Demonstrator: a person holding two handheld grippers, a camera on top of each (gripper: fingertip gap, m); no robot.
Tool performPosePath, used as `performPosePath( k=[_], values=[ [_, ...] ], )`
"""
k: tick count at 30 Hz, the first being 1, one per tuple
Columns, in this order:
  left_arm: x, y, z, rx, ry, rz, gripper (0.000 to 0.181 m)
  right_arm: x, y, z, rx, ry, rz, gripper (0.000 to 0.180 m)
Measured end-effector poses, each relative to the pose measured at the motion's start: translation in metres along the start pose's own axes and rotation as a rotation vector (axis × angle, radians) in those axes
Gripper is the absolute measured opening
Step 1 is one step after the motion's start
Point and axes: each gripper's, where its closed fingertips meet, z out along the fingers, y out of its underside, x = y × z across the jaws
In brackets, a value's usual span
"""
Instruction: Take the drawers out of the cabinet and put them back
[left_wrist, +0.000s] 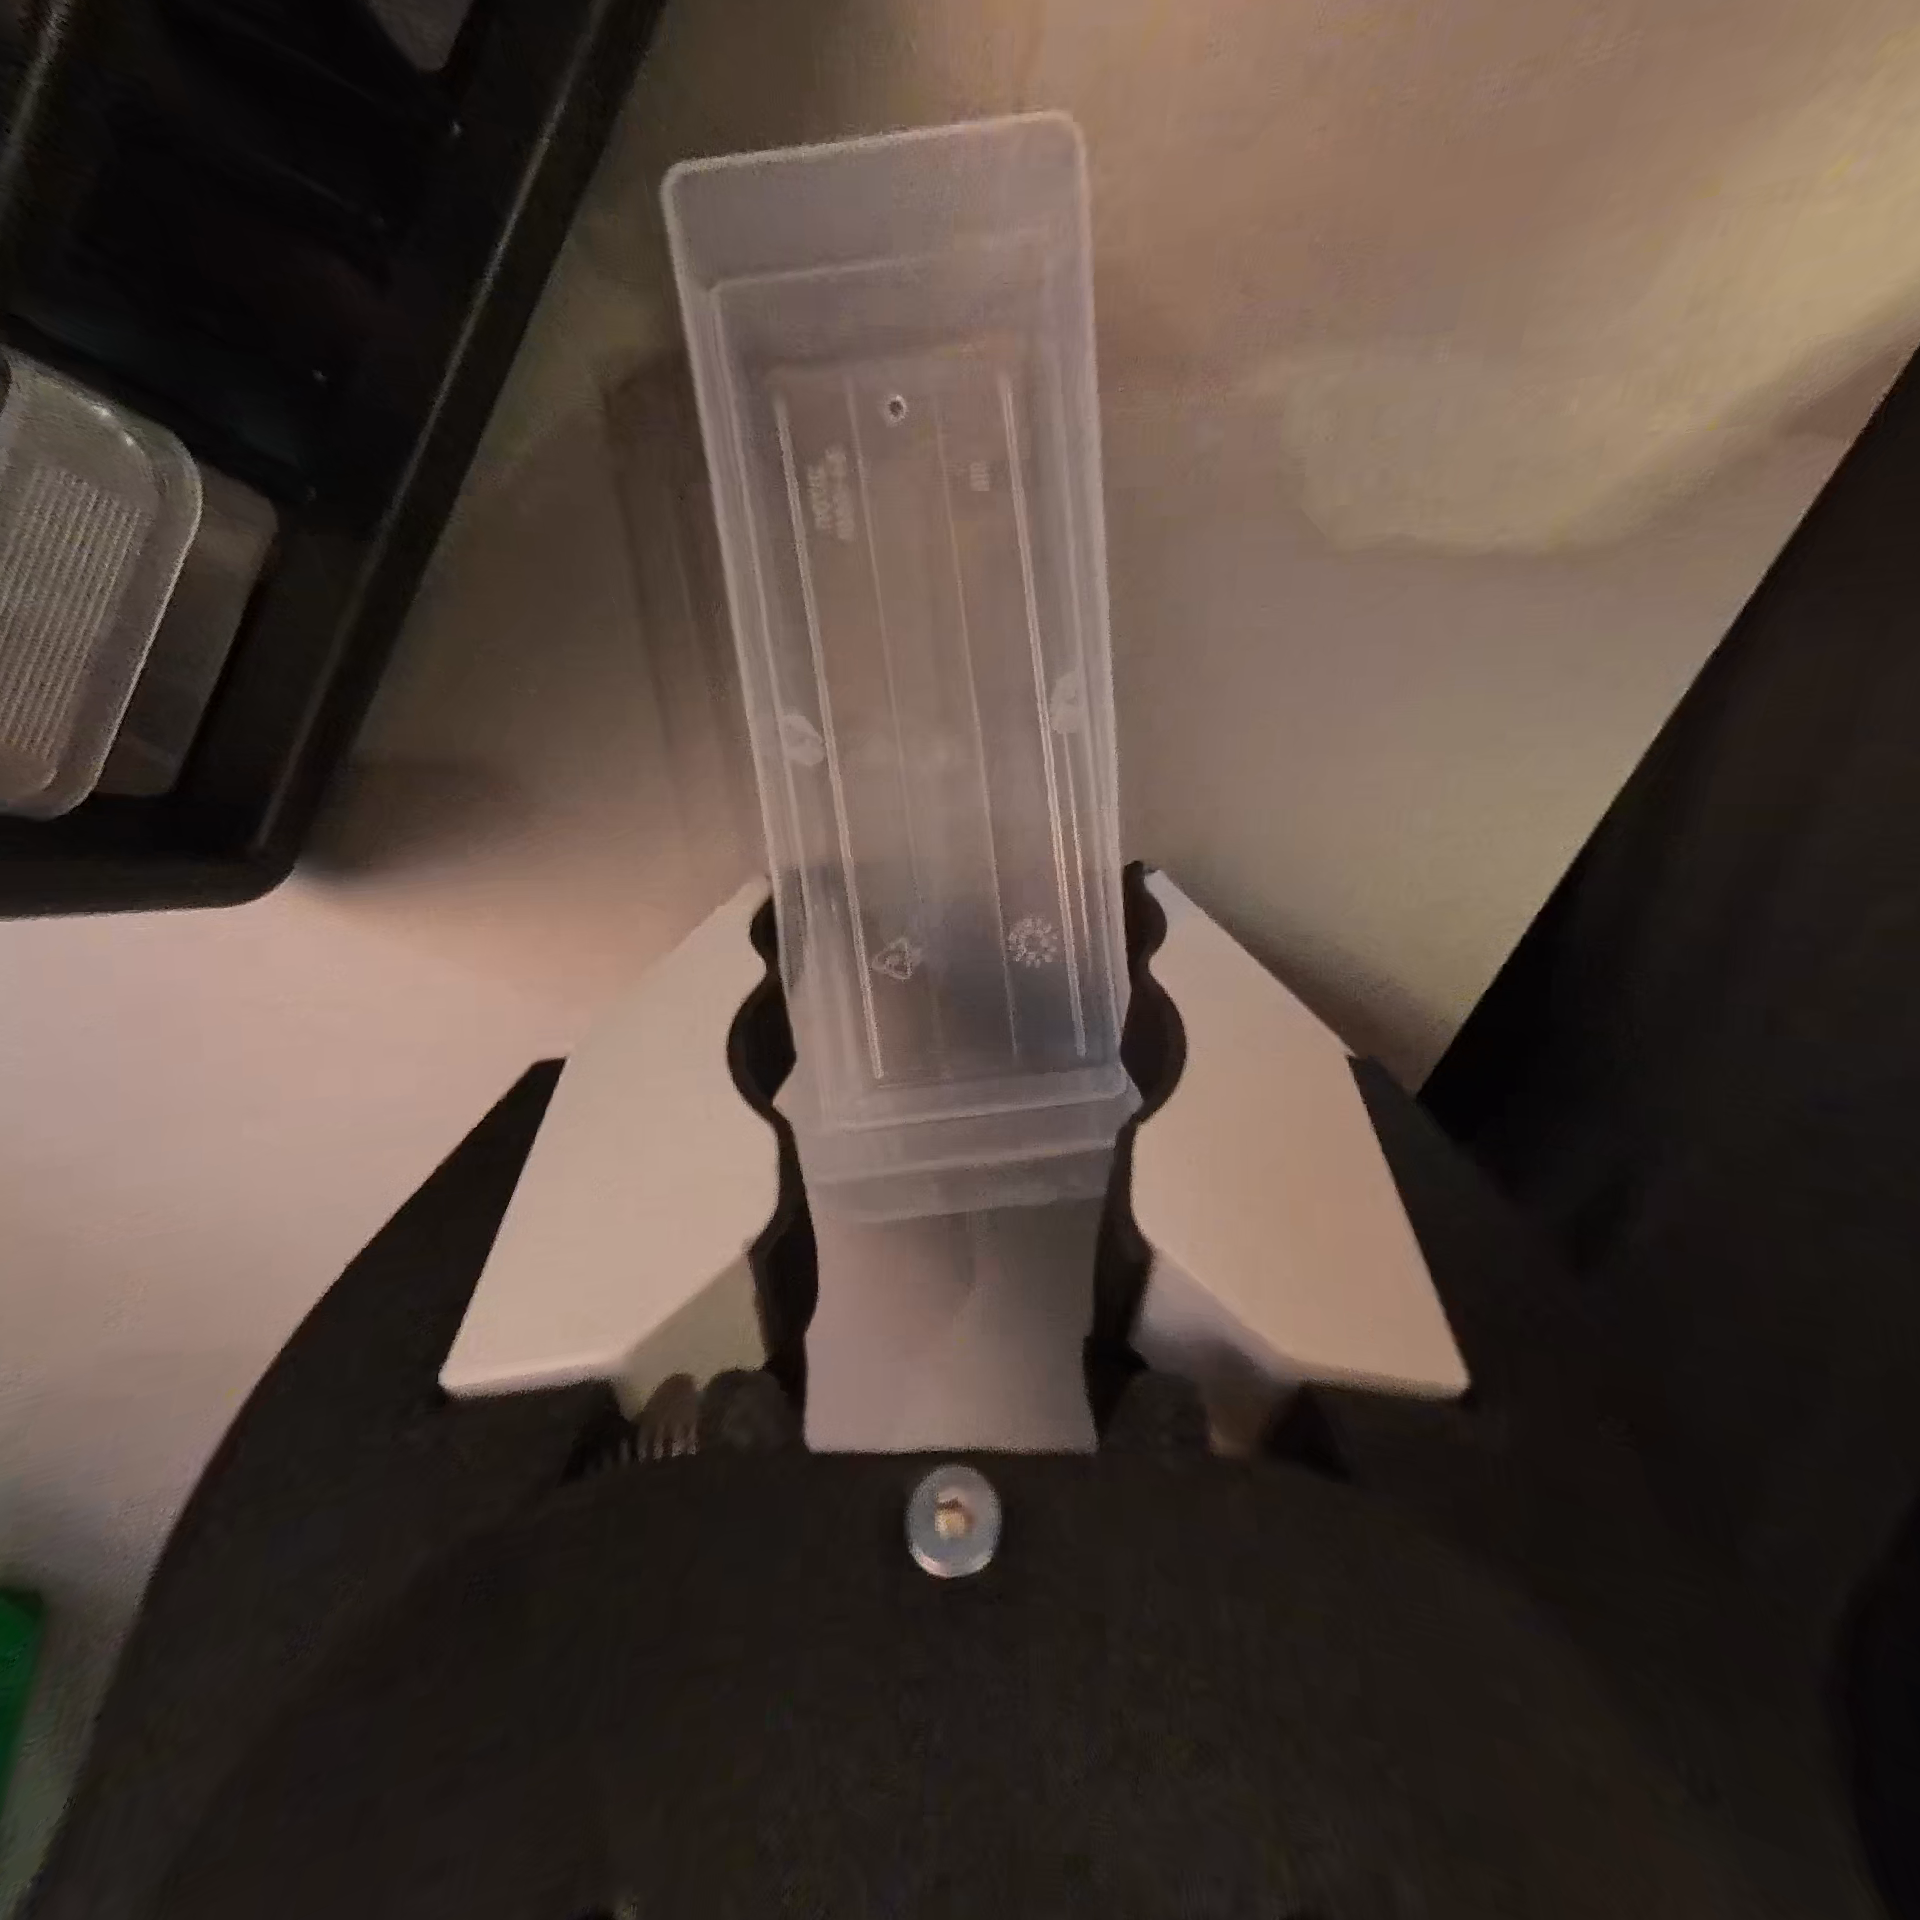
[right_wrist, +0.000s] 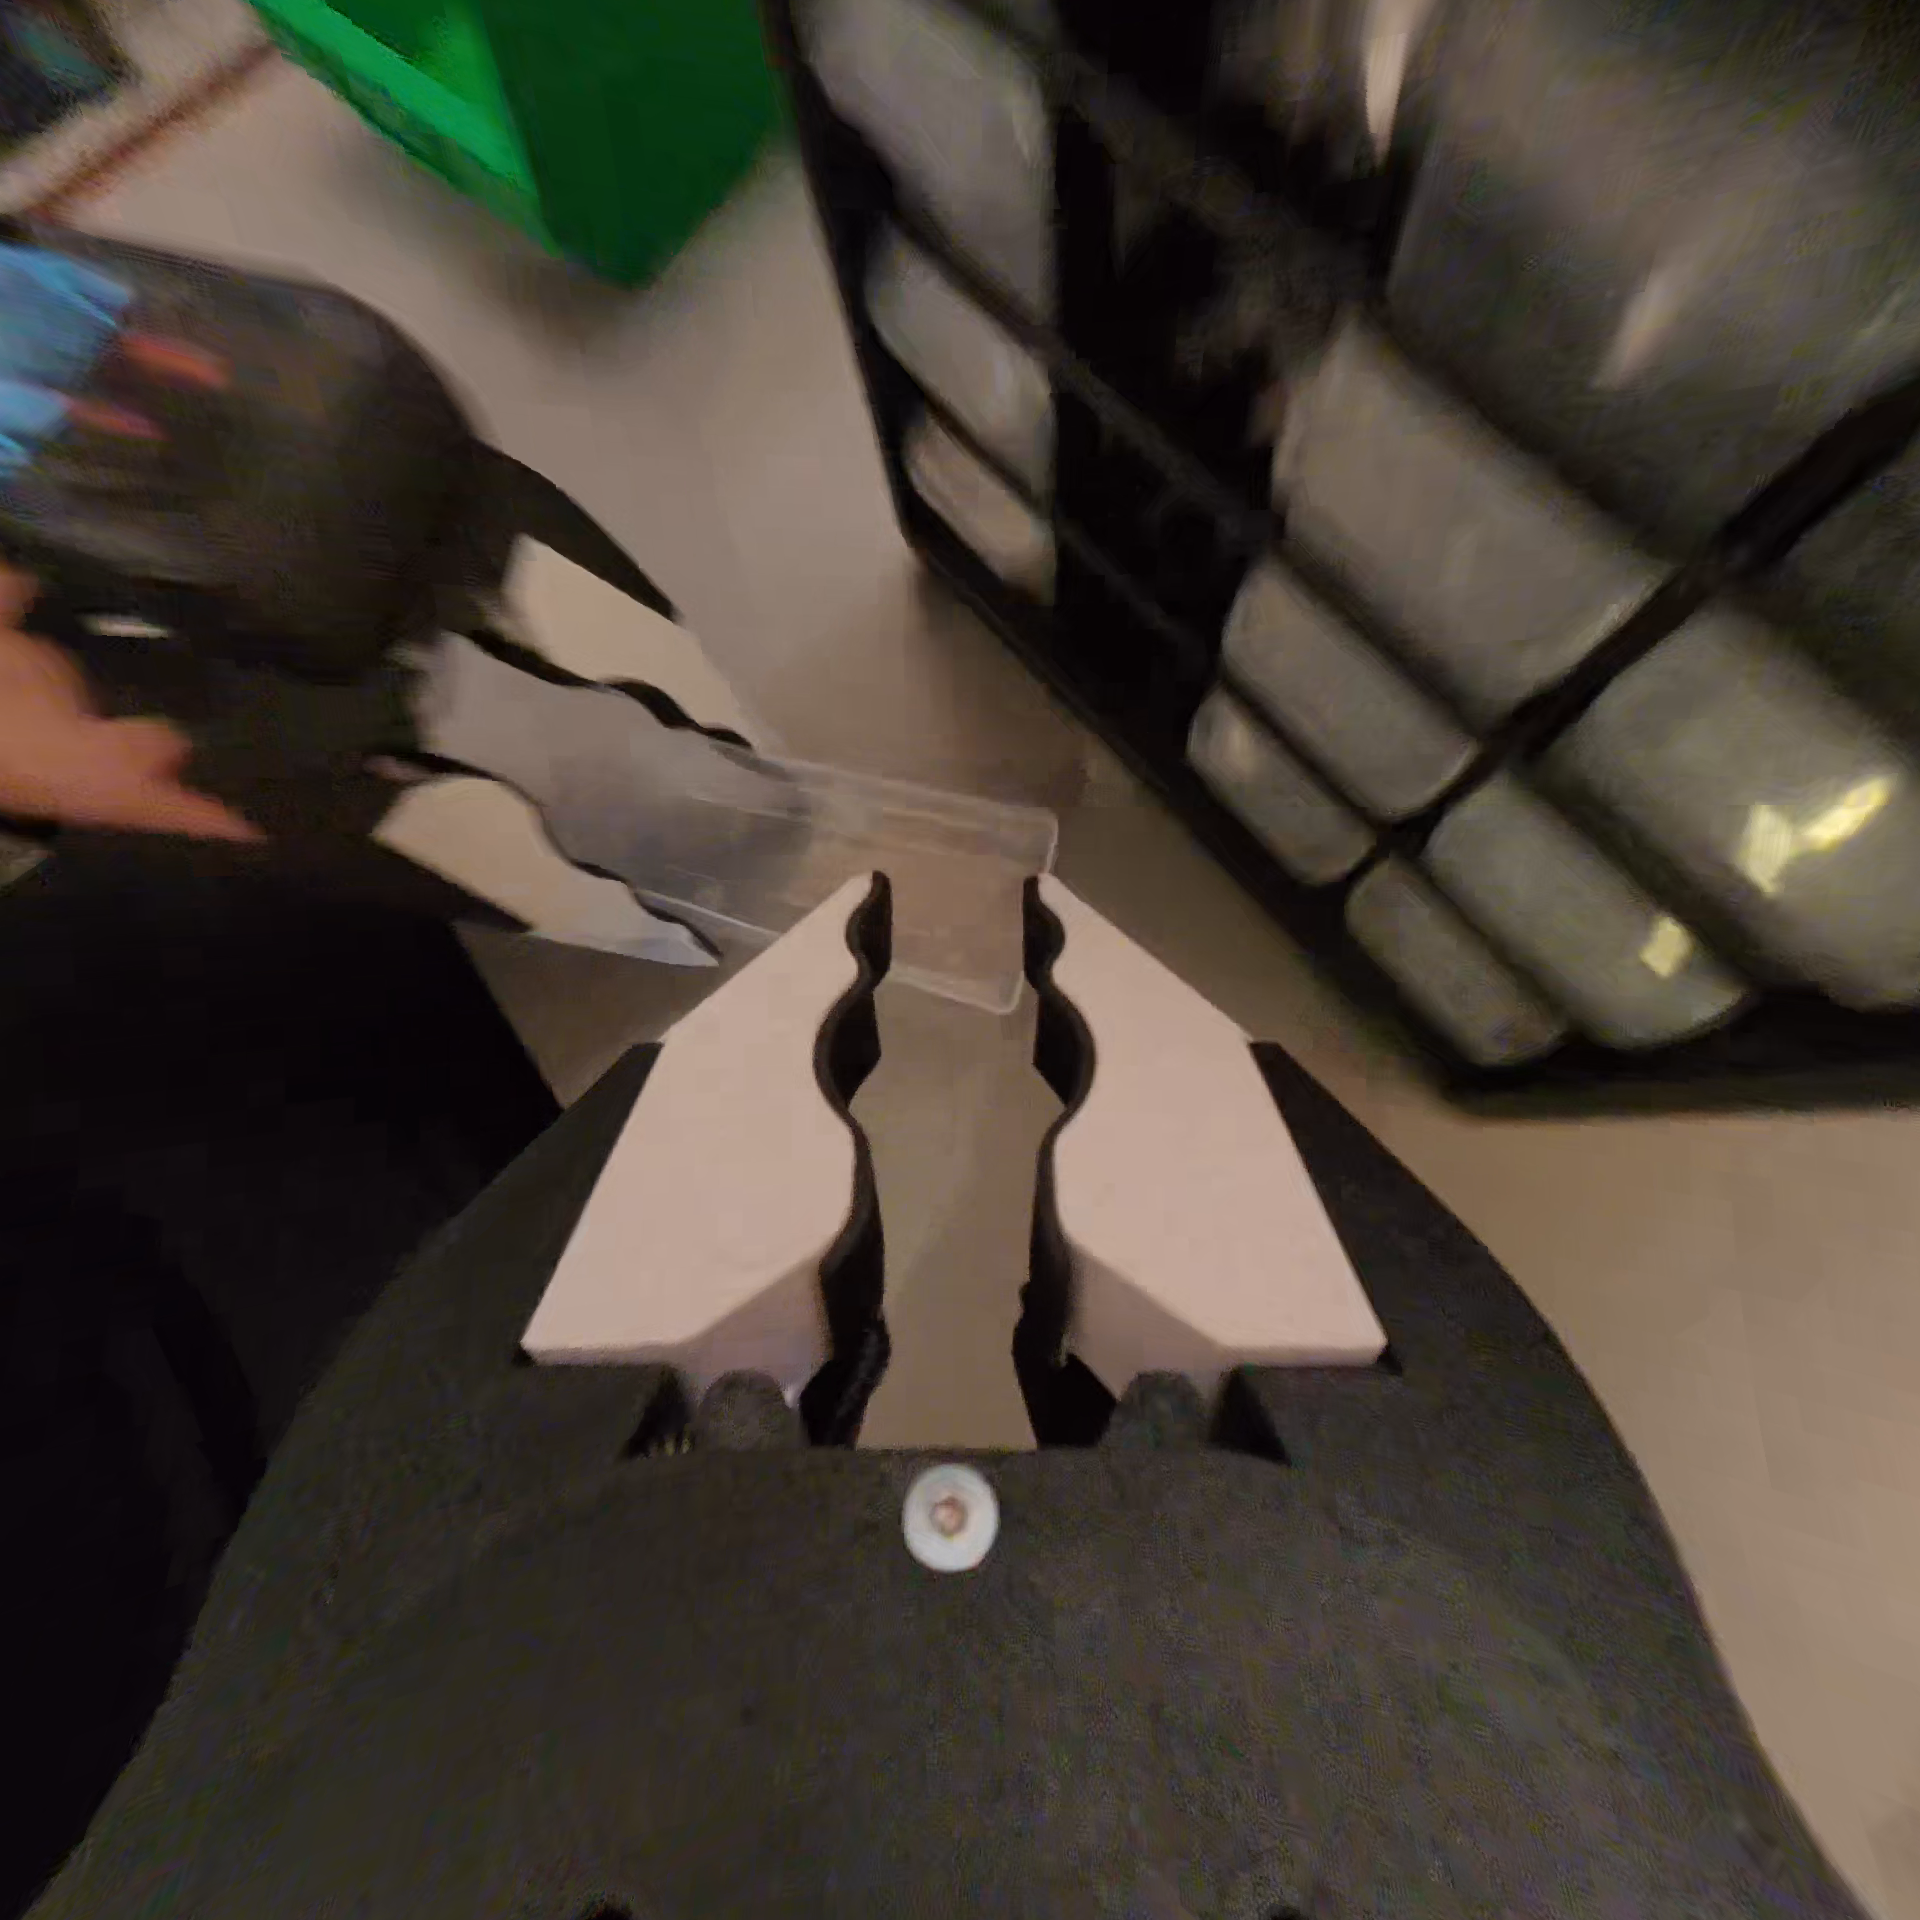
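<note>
Nearest us, our left gripper is clamped on the near end of a clear drawer, wavy black pads pressing its two long sides. The drawer's long axis runs straight out from the gripper, open top facing us, empty. It is out of the cabinet, which stands farther off to the left, at the bench's back; whether the drawer rests on the bench or hangs above it we cannot tell.

Our right gripper holds nothing, its jaws narrowly parted, just beside the drawer's free end. Beyond stands the cabinet, rows of drawers in place, one dark column of slots empty. A green box stands farthest back. We judge the left gripper must swing the drawer's far end toward a slot.
</note>
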Motion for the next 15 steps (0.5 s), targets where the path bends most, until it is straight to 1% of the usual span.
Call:
performPosePath(
  k=[1,3,4,5,6,7,8,10,11,13,15],
  values=[
    [0.000,0.000,-0.002,0.011,0.003,-0.005,0.061,0.000,-0.020,-0.021,0.056,-0.008,-0.070,0.029],
    [0.000,0.001,-0.007,0.013,0.005,0.002,0.060,0.018,-0.068,-0.068,0.189,0.075,-0.208,0.035],
    [0.000,0.001,-0.011,0.017,0.011,-0.005,0.061,0.029,-0.095,-0.090,0.266,0.118,-0.279,0.043],
    [0.001,0.000,-0.015,0.030,0.020,-0.016,0.061,0.047,-0.120,-0.107,0.321,0.172,-0.328,0.056],
    [0.002,-0.001,-0.019,0.044,0.028,-0.027,0.061,0.067,-0.140,-0.115,0.334,0.206,-0.350,0.067],
    [0.003,0.000,-0.022,0.050,0.034,-0.037,0.061,0.088,-0.156,-0.114,0.323,0.204,-0.348,0.089],
    [0.004,0.000,-0.025,0.054,0.039,-0.039,0.061,0.108,-0.168,-0.106,0.297,0.177,-0.336,0.104],
    [0.005,0.002,-0.030,0.056,0.035,-0.037,0.061,0.146,-0.180,-0.079,0.198,0.112,-0.313,0.110],
    [0.004,0.003,-0.033,0.061,0.028,-0.037,0.061,0.162,-0.182,-0.064,0.153,0.086,-0.312,0.117],
    [0.005,0.005,-0.038,0.079,0.033,-0.048,0.060,0.177,-0.181,-0.038,0.077,-0.014,-0.291,0.115],
    [0.006,0.008,-0.044,0.093,0.038,-0.068,0.060,0.177,-0.176,-0.020,0.017,-0.129,-0.239,0.106]
  ],
)
